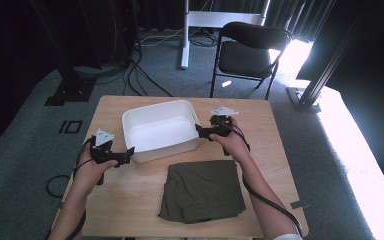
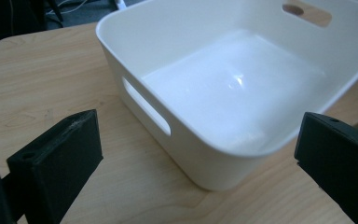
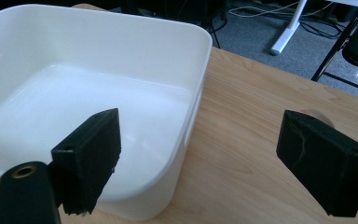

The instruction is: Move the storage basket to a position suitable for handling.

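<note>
Both tongs are flanking the white tub, which is sitting just above the middle of the high view on the wooden bench. The left tongs are hanging at the tub's lower left corner, jaws spread wide and holding nothing; in the left gripper view the tub is filling the gap between the two black jaws, its slot handle facing us. The right tongs are sitting at the tub's right wall, also wide open and empty; in the right gripper view one jaw is hovering over the tub's rounded corner, the other out over bare wood.

Whether either jaw is actually touching the plastic, I cannot tell from here.

Below the tub, in the lower middle of the high view, a folded olive cloth is lying flat, well apart from both tongs and untouched. The tub is sitting empty.

So, by my reading, it looks like early going: the tub is being squared up or readied, and nothing is packed yet. Picking up the cloth and dropping it inside looks like what is left.
</note>
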A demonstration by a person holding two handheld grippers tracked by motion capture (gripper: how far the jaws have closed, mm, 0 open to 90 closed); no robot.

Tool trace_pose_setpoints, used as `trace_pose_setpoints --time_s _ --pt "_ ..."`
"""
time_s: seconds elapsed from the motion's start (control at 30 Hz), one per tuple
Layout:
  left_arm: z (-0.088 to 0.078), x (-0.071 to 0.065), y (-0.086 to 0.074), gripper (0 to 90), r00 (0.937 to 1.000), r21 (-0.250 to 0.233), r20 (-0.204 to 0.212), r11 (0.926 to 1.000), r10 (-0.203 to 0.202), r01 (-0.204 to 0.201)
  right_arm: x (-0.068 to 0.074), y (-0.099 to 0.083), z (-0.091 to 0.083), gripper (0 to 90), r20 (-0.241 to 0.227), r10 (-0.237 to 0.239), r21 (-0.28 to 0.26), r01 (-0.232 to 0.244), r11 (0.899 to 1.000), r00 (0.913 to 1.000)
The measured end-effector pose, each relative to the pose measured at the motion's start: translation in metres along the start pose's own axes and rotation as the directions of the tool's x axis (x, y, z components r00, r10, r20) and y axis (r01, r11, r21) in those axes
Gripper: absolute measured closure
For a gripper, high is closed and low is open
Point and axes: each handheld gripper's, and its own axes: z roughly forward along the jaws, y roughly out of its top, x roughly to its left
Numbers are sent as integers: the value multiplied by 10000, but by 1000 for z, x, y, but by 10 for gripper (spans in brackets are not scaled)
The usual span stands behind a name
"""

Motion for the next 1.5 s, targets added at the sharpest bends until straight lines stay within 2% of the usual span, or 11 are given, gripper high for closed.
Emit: trace_pose_setpoints --time_s 0.4,0.5,0.53,0.63,0.73,0.83,0.87,1.0,1.1,1.27,1.5 --pt "23 4 -1 30 9980 65 -358 9986 -520 523 4 -7 27 215 524 -143 495 117 9987 9985" --pt "27 4 -1 140 9959 -142 -608 9977 -669 662 4 -9 28 303 634 -115 609 76 9981 9979" --pt "29 2 -1 241 9962 -32 -654 9983 -577 576 4 -10 29 356 689 -185 713 135 9974 9975" --pt "32 1 -2 325 9947 93 -948 9992 -385 395 5 -11 30 441 750 -230 726 176 9972 9969" --pt "35 0 -3 434 9946 315 -847 9975 -600 628 7 -12 32 494 746 -310 643 262 9976 9967" --pt "37 -1 -4 447 9939 77 -879 9977 -668 677 10 -13 34 498 895 -613 635 558 9964 9941" --pt "38 -3 -5 453 9906 62 -1354 9998 -195 205 11 -13 35 540 976 -538 578 483 9972 9938" --pt "41 -5 -6 486 9924 271 -1135 9983 -473 507 13 -13 39 533 537 -184 928 134 9956 9984" --pt "44 -7 -7 559 9933 397 -985 9971 -603 644 16 -15 40 689 692 -170 752 117 9971 9975" --pt "45 -9 -7 624 9848 359 -1195 9907 -1260 1311 20 -17 39 792 875 188 570 -239 9981 9960" --pt "50 -13 -6 674 9775 245 -1573 9890 -1404 1460 22 -19 36 799 1211 312 504 -375 9980 9922"
